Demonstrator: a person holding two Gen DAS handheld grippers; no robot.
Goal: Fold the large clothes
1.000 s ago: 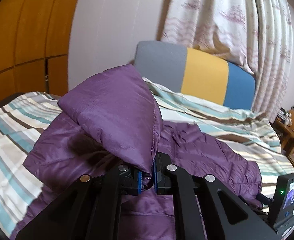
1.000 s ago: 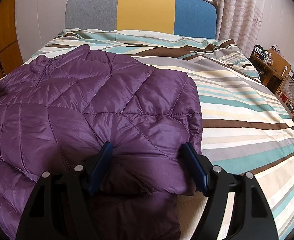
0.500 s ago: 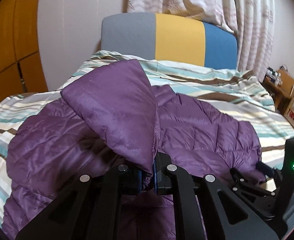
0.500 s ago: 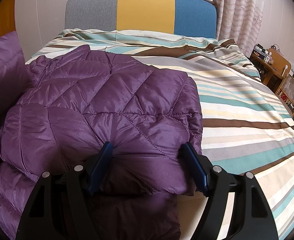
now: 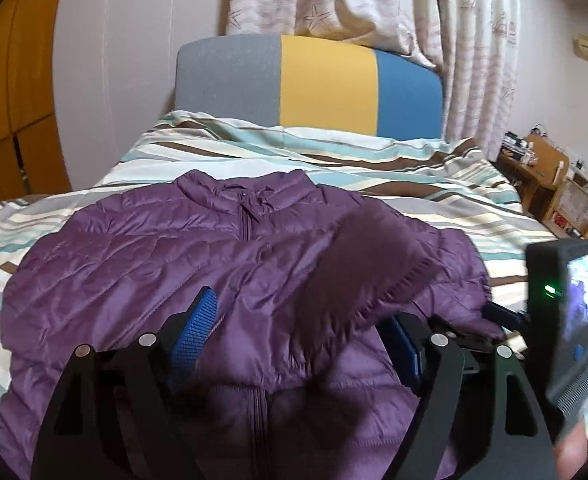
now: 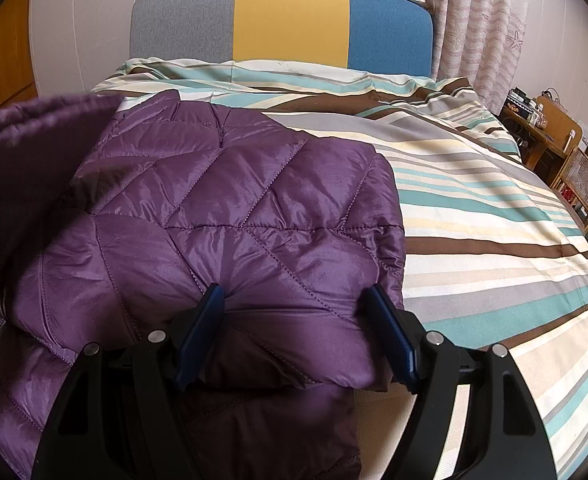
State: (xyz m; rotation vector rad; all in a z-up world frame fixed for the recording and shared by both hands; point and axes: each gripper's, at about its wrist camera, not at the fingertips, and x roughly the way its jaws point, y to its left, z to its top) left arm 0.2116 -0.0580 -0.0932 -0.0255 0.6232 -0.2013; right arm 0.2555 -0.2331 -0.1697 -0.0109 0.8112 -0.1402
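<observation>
Purple jacket (image 5: 142,264) under open left hand-held gripper (image 5: 302,332)

Glossy quilted cloth jacket (image 6: 230,216) lies on matt striped cloth bedcover (image 6: 494,216).

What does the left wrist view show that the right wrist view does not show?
Only the left wrist view shows the jacket's collar and front zipper, a blurred sleeve draped across the open left gripper, and the right gripper's camera screen.

Only the right wrist view shows the open right gripper straddling the folded, diamond-quilted edge of the jacket.

Both show the purple jacket, the striped bedding, the grey, yellow and blue headboard, the curtain and a wooden side table.
</observation>
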